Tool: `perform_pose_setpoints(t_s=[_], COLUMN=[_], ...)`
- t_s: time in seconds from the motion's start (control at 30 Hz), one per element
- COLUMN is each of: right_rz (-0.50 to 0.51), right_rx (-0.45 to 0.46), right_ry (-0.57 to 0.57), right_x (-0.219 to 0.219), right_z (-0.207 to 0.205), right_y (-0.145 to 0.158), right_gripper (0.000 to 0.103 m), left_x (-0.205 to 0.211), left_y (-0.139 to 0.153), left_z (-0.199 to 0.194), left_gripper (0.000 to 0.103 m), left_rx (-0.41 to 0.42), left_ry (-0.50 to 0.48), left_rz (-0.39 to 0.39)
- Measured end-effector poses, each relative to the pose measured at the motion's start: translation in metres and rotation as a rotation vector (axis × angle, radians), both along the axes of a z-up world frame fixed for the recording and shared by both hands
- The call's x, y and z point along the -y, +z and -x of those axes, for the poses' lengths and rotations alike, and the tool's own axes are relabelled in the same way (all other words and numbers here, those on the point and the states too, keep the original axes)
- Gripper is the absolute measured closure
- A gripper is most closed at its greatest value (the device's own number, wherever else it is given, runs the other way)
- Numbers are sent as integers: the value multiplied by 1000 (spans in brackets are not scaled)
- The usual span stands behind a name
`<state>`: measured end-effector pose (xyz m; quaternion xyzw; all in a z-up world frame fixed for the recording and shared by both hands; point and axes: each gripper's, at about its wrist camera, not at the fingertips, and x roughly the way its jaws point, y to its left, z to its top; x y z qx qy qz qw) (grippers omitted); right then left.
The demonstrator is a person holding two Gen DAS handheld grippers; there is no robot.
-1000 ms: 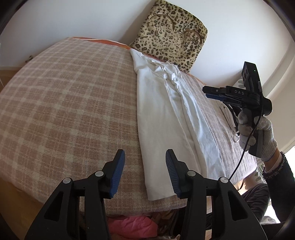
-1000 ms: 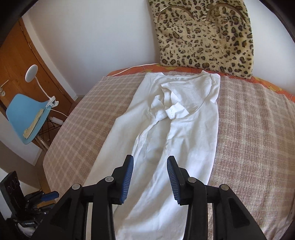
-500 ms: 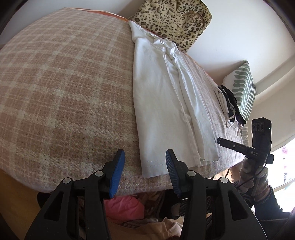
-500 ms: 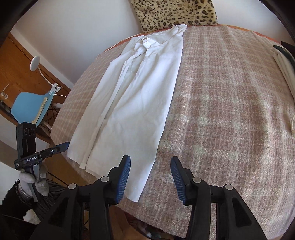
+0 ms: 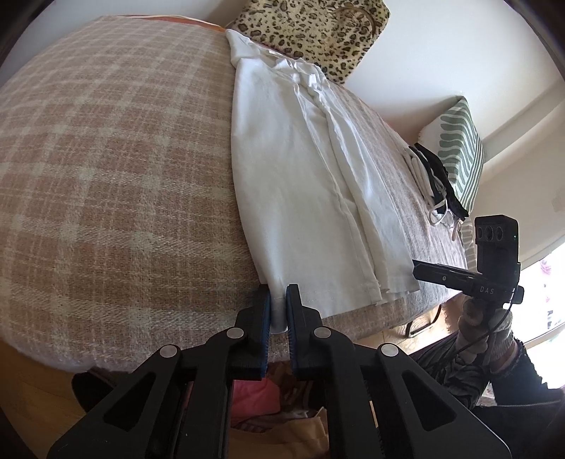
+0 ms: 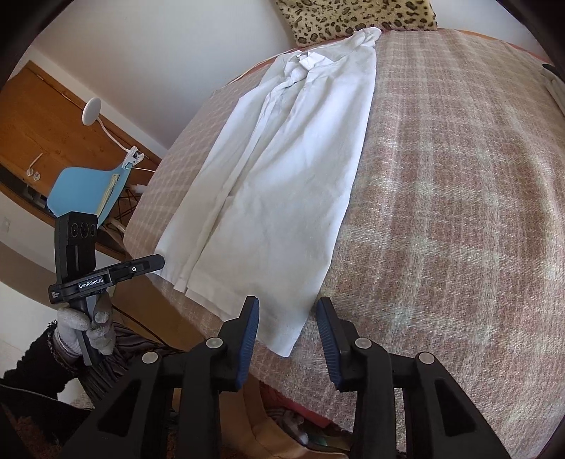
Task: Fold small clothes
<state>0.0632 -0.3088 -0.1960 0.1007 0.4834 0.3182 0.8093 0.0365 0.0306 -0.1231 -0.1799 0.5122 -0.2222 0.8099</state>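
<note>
On plaid blanket point(image 5: 106, 159), long white garment point(image 5: 300, 183), lengthwise folded, creased

Shirt corner vanishes between closed pads; much else lies out of sight.

The hem corner of the white shirt point(image 5: 303, 183) is swallowed between the left gripper point(image 5: 278, 310) pads. At 12 o'clock the leopard-print bag point(image 6: 356, 16) is cut by the frame; at 3 o'clock a folded pile point(image 6: 554, 84) barely shows. Clutter point(image 5: 254, 395) under the bed, at 6 o'clock, is too dim to identify.
</note>
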Motion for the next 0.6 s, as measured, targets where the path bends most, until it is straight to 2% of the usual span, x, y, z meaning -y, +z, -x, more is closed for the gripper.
perform_pose_setpoints(t_s=[0.03,0.13,0.2,0.4,0.6], right_rz=[-9,-54,-107,-201,-264], right_rx=[-6,-37,-59,-41,-26], right_ry=[-5,-13,-15,-25,-58], right_x=[1,7,11,35,51], right_z=[-1,-6,-8,-12,-22], right_y=[-1,-7,-8,3,15], right_gripper=[84,95,99,101,101], left_x=[0,1,-1,-6,1], left_y=[1,5,9,27,46], left_z=[0,2,3,-4,-19], left_gripper=[98,99,99,99,99], left_rx=[4,14,26,62,109], left_ry=[1,0,4,27,36], left_rz=[2,18,38,103,115])
